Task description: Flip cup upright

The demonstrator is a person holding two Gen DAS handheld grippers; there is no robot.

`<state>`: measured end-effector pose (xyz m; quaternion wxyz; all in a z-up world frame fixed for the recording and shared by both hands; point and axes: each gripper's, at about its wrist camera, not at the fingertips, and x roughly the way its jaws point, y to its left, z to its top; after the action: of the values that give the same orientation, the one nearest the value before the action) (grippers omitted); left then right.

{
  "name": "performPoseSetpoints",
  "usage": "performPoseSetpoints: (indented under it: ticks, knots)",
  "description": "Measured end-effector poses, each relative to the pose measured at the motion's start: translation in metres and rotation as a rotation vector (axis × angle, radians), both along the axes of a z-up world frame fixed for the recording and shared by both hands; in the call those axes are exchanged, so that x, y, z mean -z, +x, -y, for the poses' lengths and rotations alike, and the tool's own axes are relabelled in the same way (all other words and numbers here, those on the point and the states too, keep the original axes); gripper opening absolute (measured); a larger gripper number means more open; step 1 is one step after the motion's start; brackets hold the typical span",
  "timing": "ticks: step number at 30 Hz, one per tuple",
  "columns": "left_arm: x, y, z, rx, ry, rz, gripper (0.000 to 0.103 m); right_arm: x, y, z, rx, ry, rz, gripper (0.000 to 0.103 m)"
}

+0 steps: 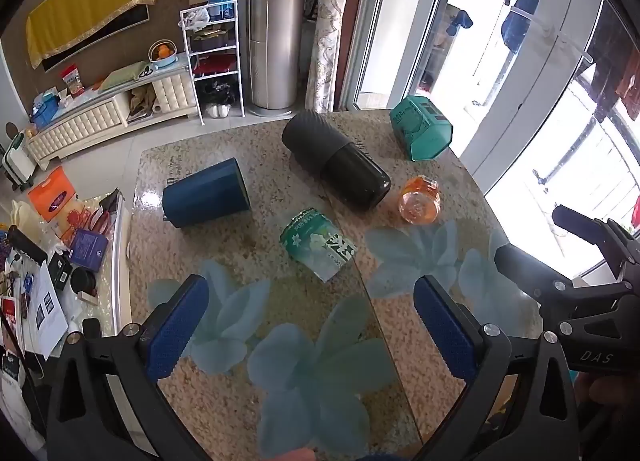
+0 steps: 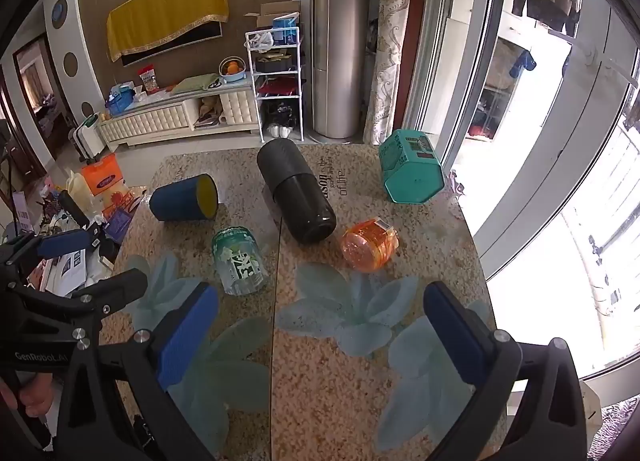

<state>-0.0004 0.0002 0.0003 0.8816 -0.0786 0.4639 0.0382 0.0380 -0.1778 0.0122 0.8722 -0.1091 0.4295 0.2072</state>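
We are in a living room with a cream sideboard, a tall silver column and bright glass doors, over a speckled worktop [image 1: 248, 149] printed with pale blue flowers. The blue cup [image 1: 206, 197] lies on its side toward the worktop's far left, its yellow inside [image 2: 207, 197] visible from the right wrist view. Near it lie a black flask [image 1: 336, 161], a green can [image 1: 318, 243] and an orange jar [image 1: 418, 201], with a teal tin [image 1: 422, 129] at the far right. Our left gripper [image 1: 312, 325] and right gripper [image 2: 324, 337] both hover above the near edge, jaws spread wide and holding nothing.
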Motion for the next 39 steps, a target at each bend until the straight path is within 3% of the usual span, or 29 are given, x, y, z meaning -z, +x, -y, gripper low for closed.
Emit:
performPoseSetpoints:
  ticks: [39]
  knots:
    - [0.0027, 0.0022, -0.0037, -0.006, -0.006, -0.022, 0.103, 0.0057, 0.0001, -0.0046, 0.0, 0.001, -0.013, 0.103]
